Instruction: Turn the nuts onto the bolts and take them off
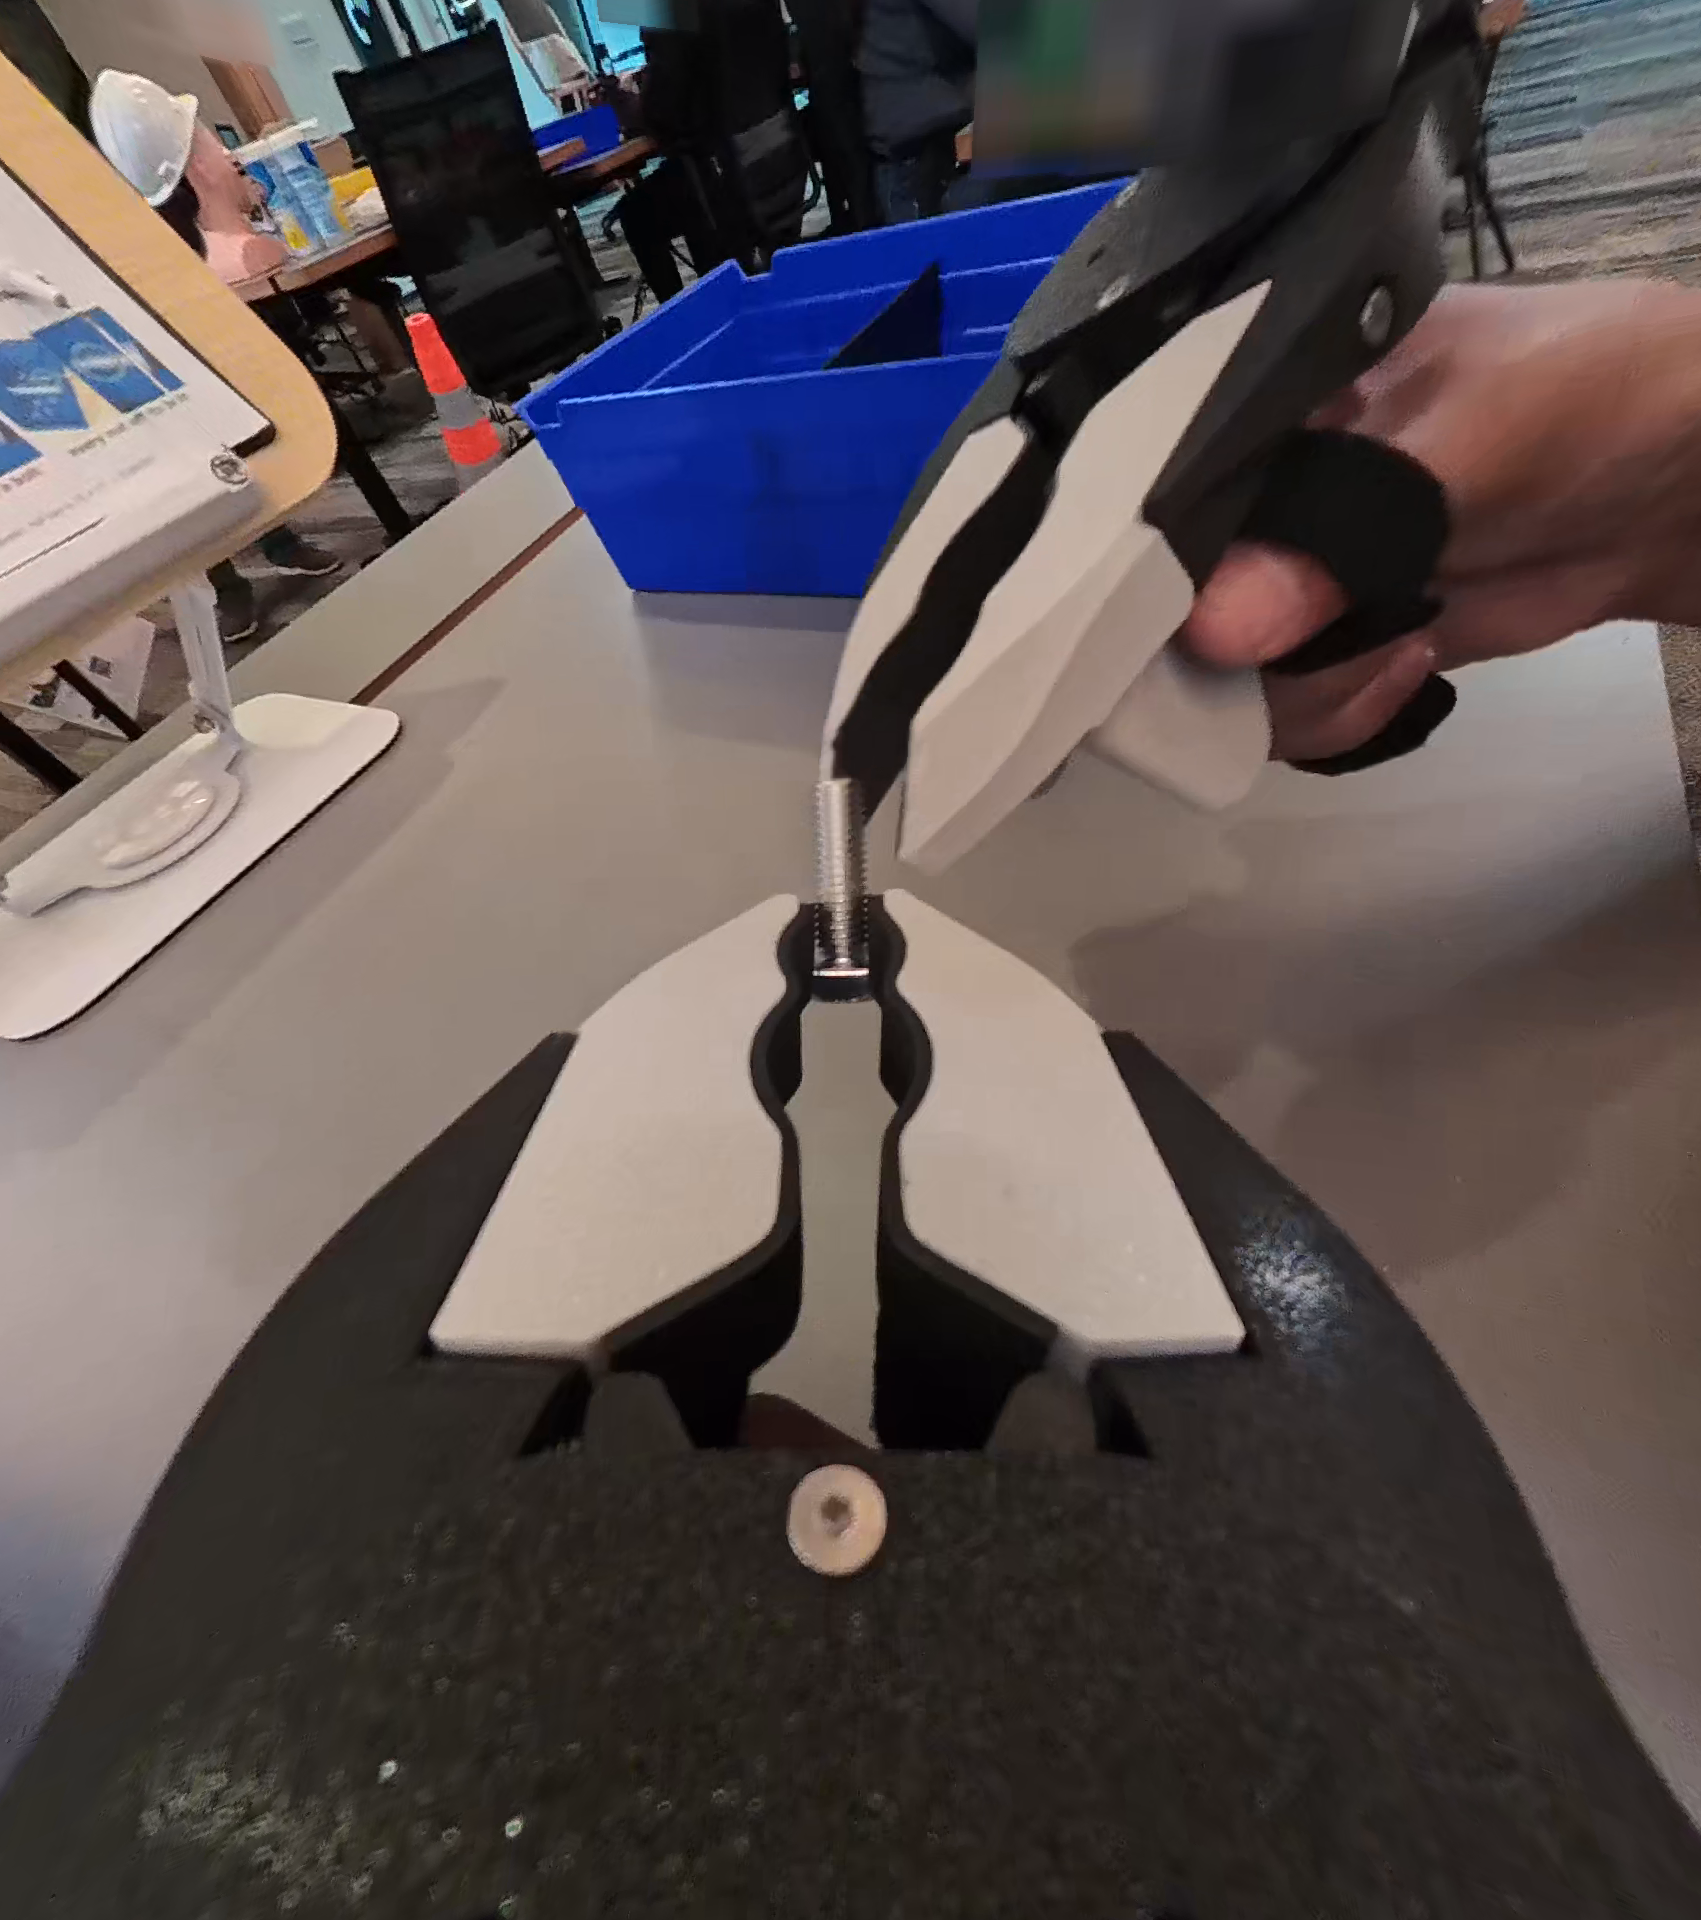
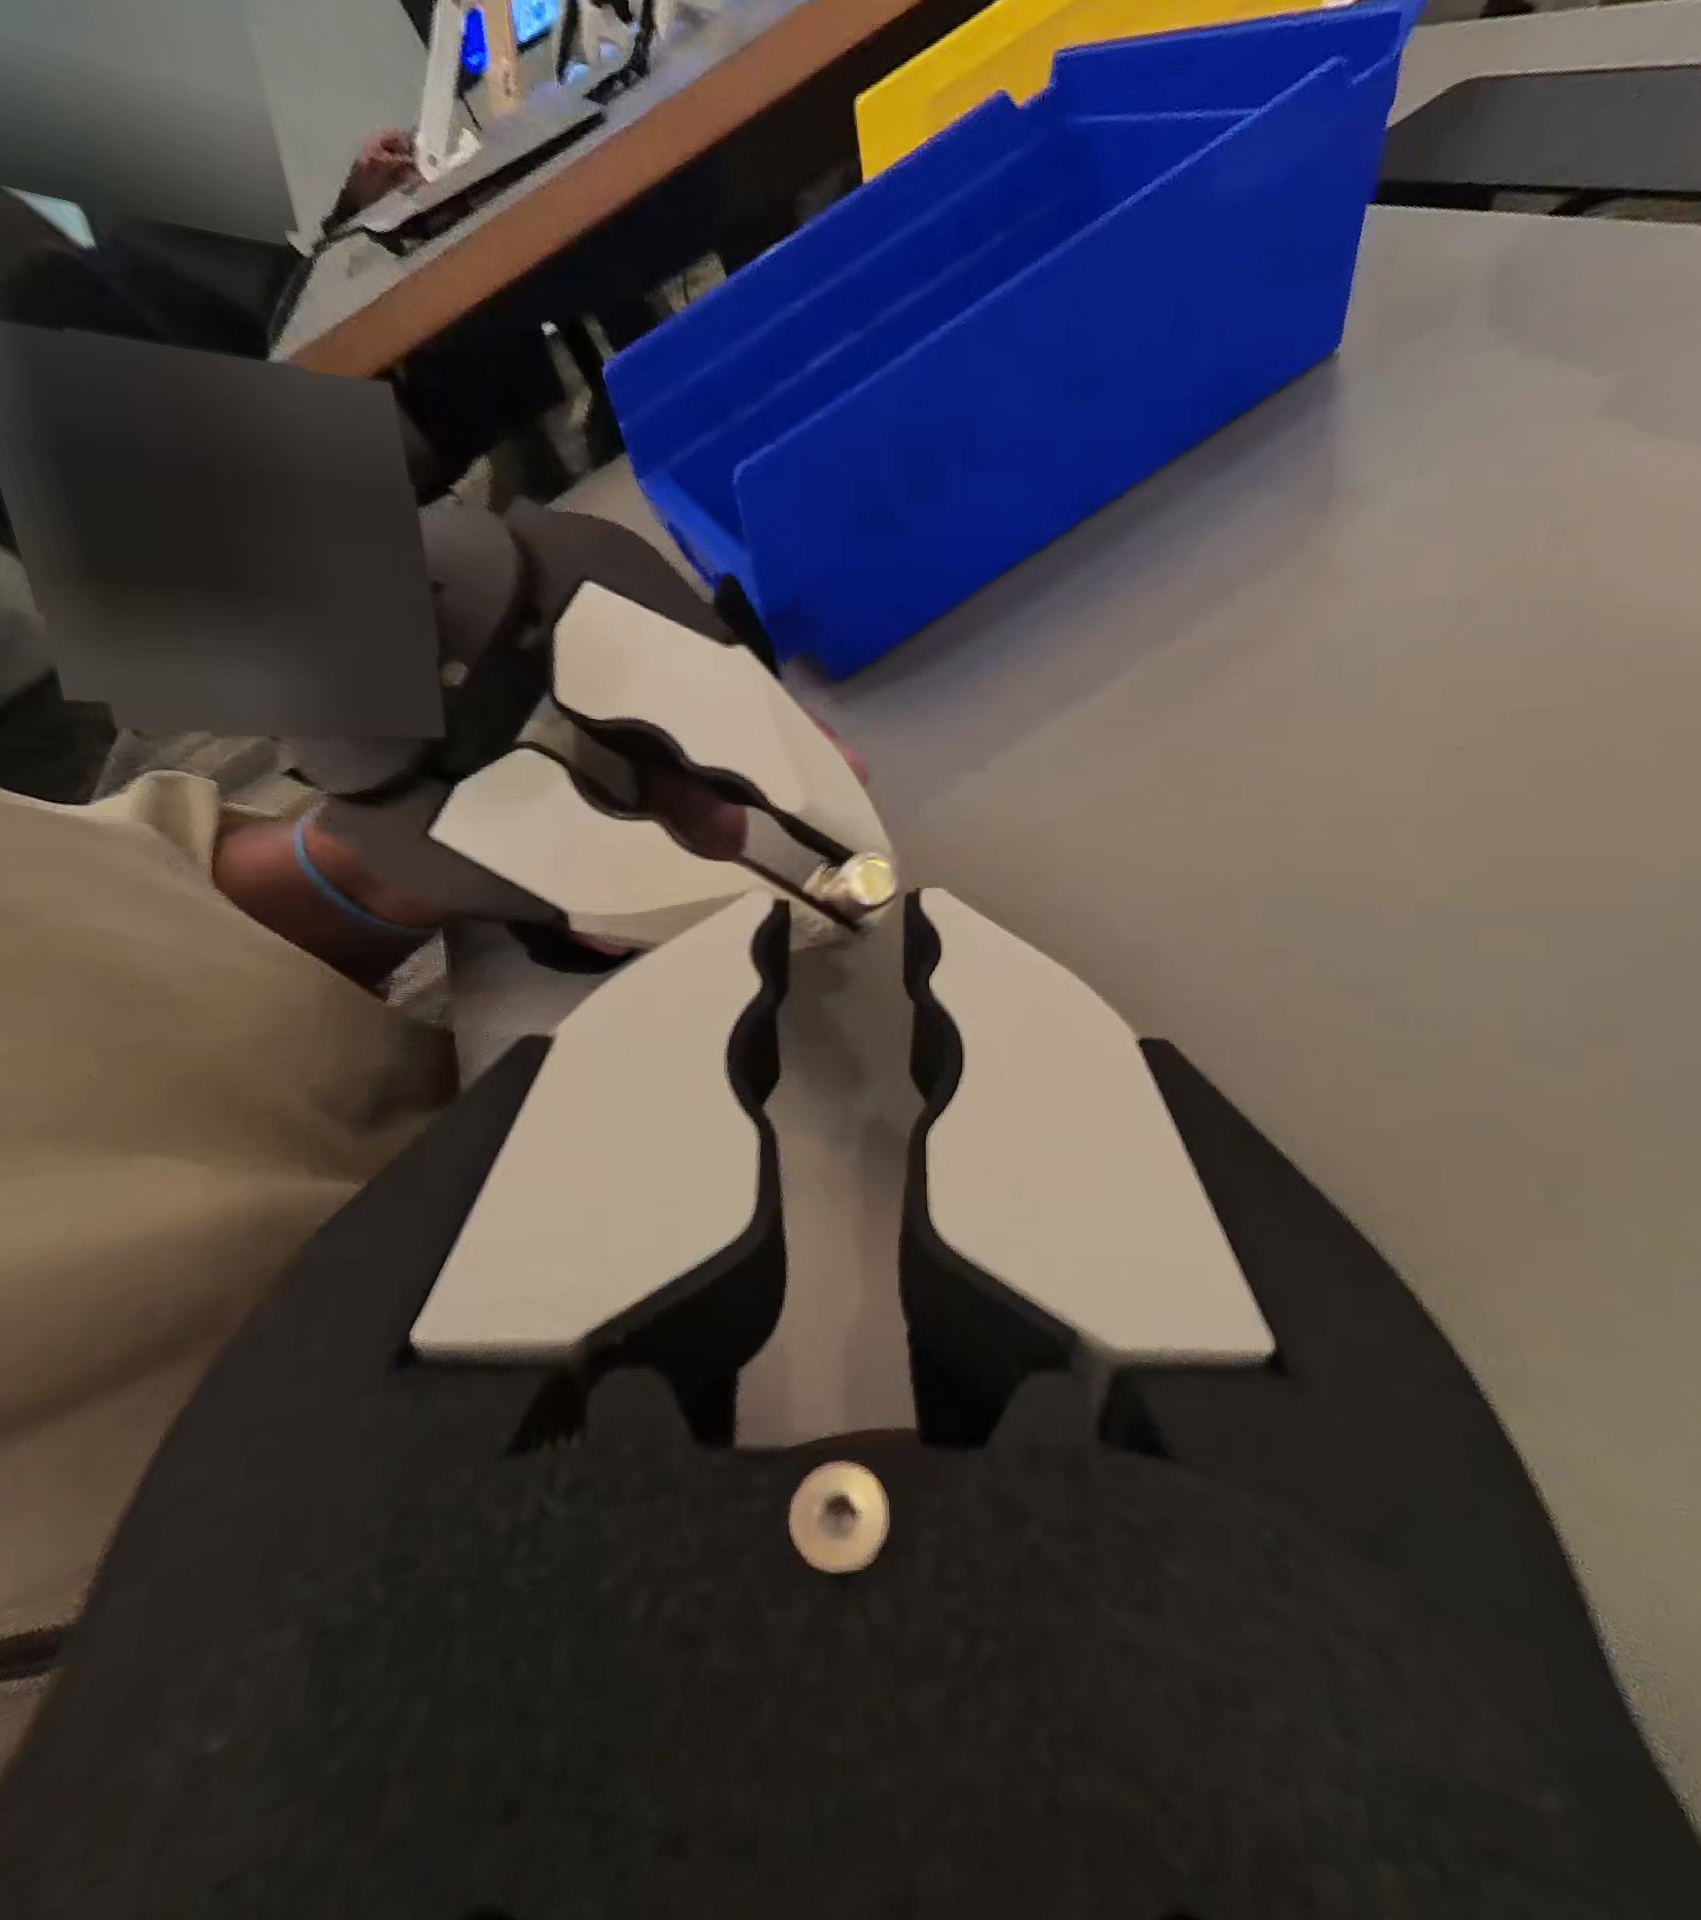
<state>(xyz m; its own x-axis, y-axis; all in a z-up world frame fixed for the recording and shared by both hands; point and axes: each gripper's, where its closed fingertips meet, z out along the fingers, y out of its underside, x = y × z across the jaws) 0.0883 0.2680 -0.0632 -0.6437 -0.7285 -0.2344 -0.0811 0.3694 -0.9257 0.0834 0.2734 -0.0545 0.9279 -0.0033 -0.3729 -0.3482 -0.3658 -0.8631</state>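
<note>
The bolt stands upright above the table, its head clamped between the left gripper's tips. The right gripper, jaws parted with nothing between them, hangs over the thread's top end, tilted down from the right by a hand. Only the left view shows a placard stand; both show the blue bin.

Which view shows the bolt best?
The left wrist view: the bolt stands side-on, threads visible, head clamped in the left claw. The right wrist view shows only its end, blurred, beyond the open right claw.
</note>
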